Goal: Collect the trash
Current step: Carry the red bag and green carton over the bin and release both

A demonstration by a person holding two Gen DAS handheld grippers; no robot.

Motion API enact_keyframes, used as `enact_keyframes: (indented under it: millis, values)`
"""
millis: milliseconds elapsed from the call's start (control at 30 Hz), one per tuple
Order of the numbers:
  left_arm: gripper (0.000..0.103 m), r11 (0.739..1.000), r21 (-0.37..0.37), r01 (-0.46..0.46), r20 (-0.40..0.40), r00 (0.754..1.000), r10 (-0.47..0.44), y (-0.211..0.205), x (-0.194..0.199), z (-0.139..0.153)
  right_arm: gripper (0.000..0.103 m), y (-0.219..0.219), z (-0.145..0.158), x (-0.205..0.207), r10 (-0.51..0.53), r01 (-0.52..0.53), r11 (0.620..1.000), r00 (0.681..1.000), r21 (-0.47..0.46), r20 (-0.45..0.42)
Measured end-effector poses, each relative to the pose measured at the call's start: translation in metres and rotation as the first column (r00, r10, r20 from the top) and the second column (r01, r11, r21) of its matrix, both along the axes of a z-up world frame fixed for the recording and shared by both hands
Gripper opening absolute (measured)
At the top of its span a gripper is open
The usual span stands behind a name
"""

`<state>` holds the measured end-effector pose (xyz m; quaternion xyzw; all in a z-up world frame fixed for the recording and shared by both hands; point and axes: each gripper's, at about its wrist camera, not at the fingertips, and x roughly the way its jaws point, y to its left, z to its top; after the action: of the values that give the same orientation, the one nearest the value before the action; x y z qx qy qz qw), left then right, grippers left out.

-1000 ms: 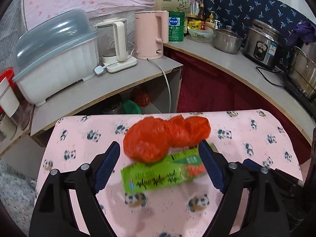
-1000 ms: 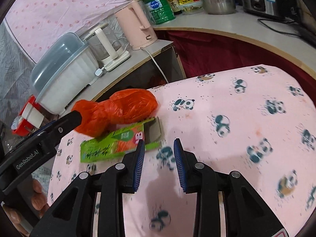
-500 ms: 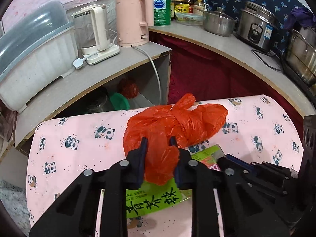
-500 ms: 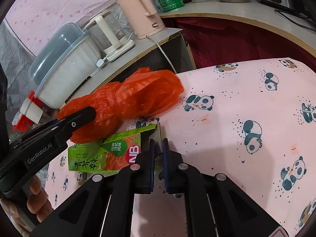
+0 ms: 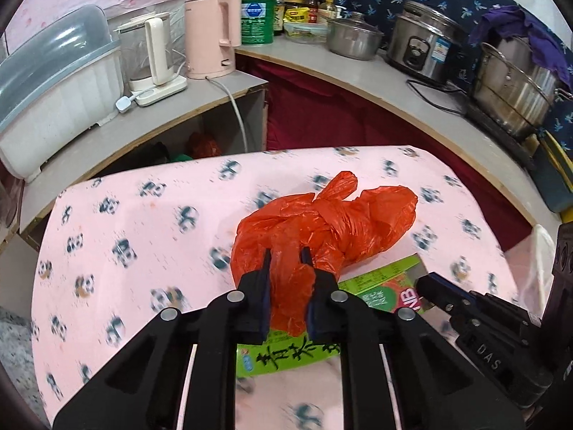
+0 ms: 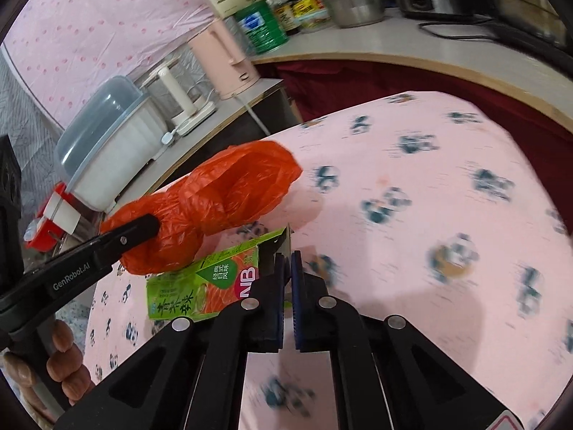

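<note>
A crumpled orange plastic bag (image 5: pixel 333 222) is held above the pink panda tablecloth (image 5: pixel 143 215). My left gripper (image 5: pixel 286 256) is shut on the bag's near end. The bag also shows in the right wrist view (image 6: pixel 222 197), with the left gripper (image 6: pixel 143 225) clamped on it. A green carton (image 6: pixel 204 286) is lifted off the cloth. My right gripper (image 6: pixel 288 258) is shut on the carton's open flap end. The carton also shows in the left wrist view (image 5: pixel 379 290), below the bag.
Behind the table a low counter holds a white lidded dish rack (image 5: pixel 53 82), a glass kettle (image 5: pixel 150 57) and a pink kettle (image 5: pixel 215 36). A curved counter on the right carries pots (image 5: pixel 352 37), a rice cooker (image 5: pixel 426 53) and a steamer pot (image 5: pixel 512 89).
My left gripper closed on the orange bag and lifted it. My right gripper closed on the carton's end and raised it off the cloth.
</note>
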<state>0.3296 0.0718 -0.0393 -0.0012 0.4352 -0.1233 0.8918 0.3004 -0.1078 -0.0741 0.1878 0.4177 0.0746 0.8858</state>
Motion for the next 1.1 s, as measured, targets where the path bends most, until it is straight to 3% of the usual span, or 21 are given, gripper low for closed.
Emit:
enact_keyframes:
  millis: [233,533,833,1100]
  values:
    - [0.013,0.998,-0.014,0.053,0.007,0.999,-0.053,-0.049,-0.056,0.020,0.002,-0.061,0.035,-0.068,-0.117,0.118,0.993,0.992,-0.025,0.049]
    - [0.013,0.987,-0.015,0.157,0.047,0.987,-0.156,-0.135,-0.121,0.054,0.002,-0.144,0.077,-0.148,-0.254,0.258,0.966,0.957,-0.015,0.139]
    - [0.013,0.963,0.014,0.271,0.066,0.960,-0.271,-0.230,-0.166,0.074,0.002,-0.228,0.114,-0.218,-0.410,0.422,0.907,0.879,0.006,0.244]
    - [0.013,0.928,0.039,0.371,0.049,0.927,-0.373,-0.303,-0.187,0.069,0.002,-0.289,0.114,-0.262,-0.532,0.542,0.839,0.805,0.041,0.262]
